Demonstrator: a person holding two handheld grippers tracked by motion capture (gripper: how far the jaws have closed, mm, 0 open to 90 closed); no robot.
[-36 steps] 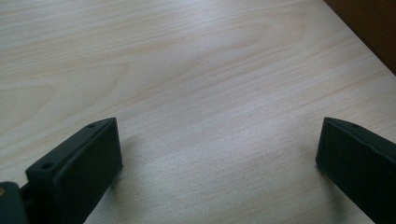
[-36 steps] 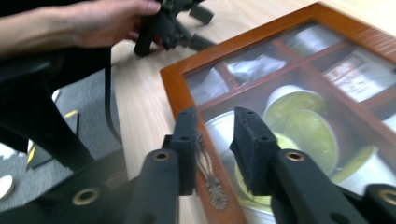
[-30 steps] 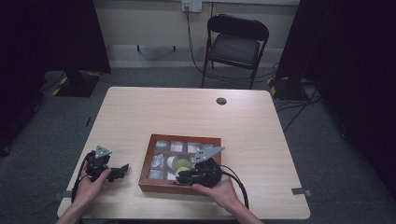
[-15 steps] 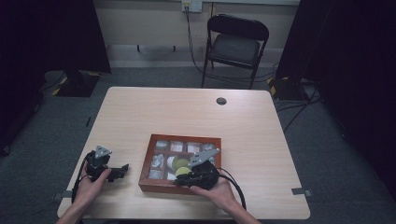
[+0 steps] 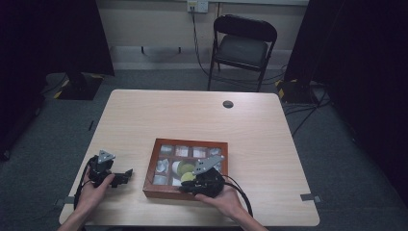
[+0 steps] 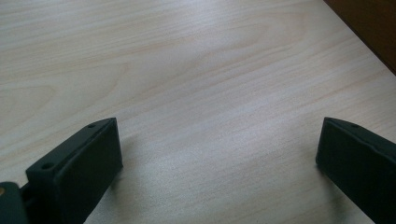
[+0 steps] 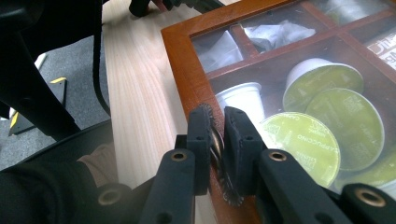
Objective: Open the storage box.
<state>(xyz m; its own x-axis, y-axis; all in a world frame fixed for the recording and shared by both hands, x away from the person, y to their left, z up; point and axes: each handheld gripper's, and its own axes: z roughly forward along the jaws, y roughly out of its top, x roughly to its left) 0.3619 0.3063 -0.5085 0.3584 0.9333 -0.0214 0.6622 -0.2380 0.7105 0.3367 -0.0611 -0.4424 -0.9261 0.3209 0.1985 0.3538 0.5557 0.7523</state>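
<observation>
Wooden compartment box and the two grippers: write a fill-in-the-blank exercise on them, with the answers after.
1. The right gripper is ____ on a thin ridged piece at the rim of the reddish-brown wooden box.
2. The left gripper holds its jaws ____ above the light wooden table.
3. The round capsules in the box have ____ lids.
4. Beyond the table stands a black folding ____.

Answers: shut; open; green; chair

Grey carpet (image 5: 144, 91), folding chair (image 5: 243, 48) — dark curtains (image 5: 48, 38)
</observation>
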